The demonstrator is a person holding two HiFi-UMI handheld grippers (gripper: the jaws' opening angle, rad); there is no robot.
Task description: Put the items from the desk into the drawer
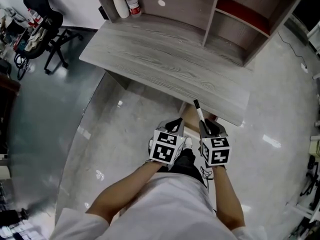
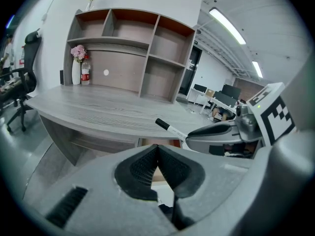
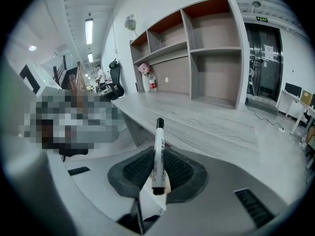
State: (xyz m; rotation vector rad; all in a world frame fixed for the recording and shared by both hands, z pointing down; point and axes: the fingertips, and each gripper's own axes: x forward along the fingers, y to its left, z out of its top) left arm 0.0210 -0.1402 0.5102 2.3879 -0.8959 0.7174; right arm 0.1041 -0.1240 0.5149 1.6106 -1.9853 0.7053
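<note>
My right gripper [image 1: 207,126] is shut on a white marker [image 1: 200,113] with a black cap that points up toward the desk's front edge. In the right gripper view the marker [image 3: 158,141] stands upright between the pads of the right gripper [image 3: 156,154]. My left gripper [image 1: 175,125] is just to its left, shut with nothing between its jaws, as the left gripper view [image 2: 157,149] shows. Both hover below the front edge of the grey wooden desk [image 1: 165,64]. A brown drawer opening [image 1: 190,115] shows under that edge, right ahead of the grippers.
A shelf unit [image 1: 240,19] stands on the desk's back. A white vase with pink flowers [image 1: 120,4] and a bottle [image 1: 133,5] sit at the desk's back left. A black office chair [image 1: 45,34] is on the floor at the left.
</note>
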